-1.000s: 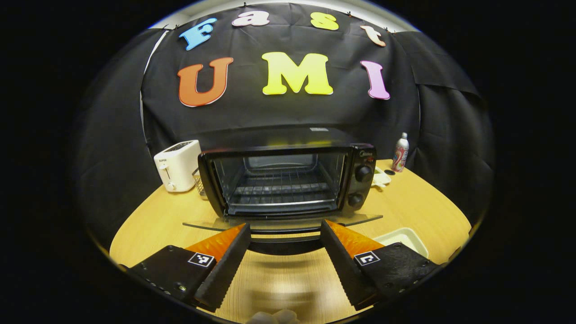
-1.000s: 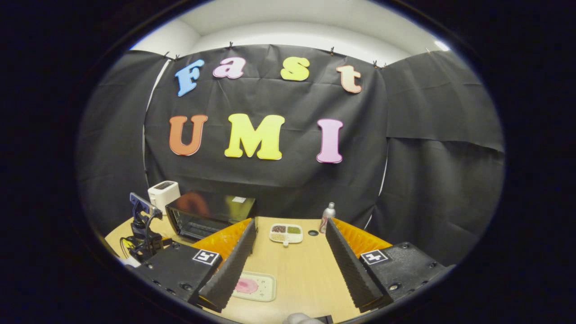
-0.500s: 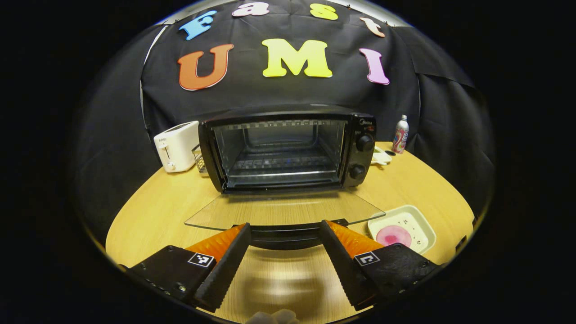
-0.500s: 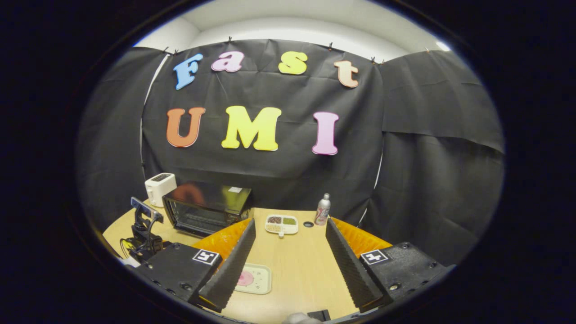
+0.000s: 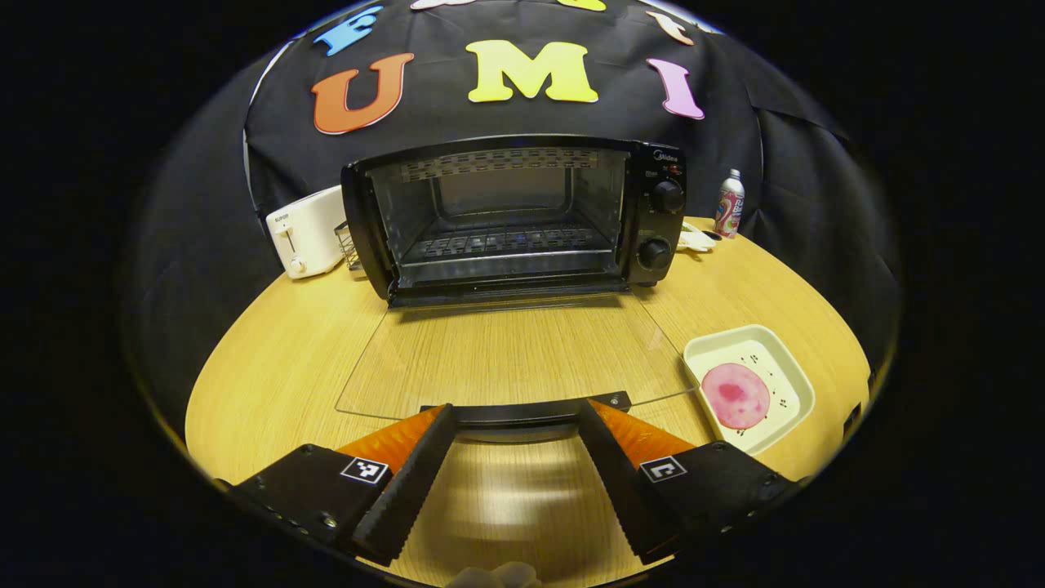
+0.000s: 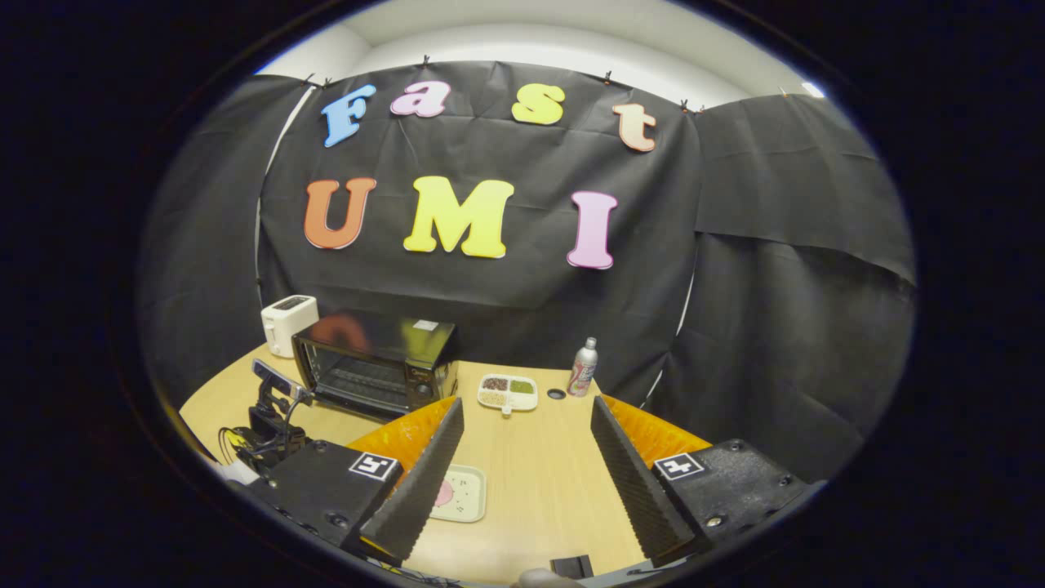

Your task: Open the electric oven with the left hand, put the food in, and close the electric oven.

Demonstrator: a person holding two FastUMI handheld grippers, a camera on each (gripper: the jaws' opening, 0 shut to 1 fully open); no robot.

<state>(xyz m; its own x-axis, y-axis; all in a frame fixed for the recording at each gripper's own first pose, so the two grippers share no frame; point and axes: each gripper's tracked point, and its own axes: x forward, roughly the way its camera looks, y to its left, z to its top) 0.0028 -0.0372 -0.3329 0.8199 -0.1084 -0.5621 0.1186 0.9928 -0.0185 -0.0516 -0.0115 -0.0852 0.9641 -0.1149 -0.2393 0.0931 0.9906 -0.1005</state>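
Left gripper jaws apart astride the black handle of the black electric oven's lowered glass door; pink food on white tray right of them. Right gripper jaws apart over bare wooden table.

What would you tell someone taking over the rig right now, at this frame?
Left gripper: open, its fingers on either side of the door handle, not pressing it.
Right gripper: open and holding nothing, above the table.
The oven has its glass door folded down flat over the table; the rack inside is bare.
The food, a pink slice on the white tray, sits on the table to the right of the door.
Done: opening.
Left: move the food onto the rack, then close the door.
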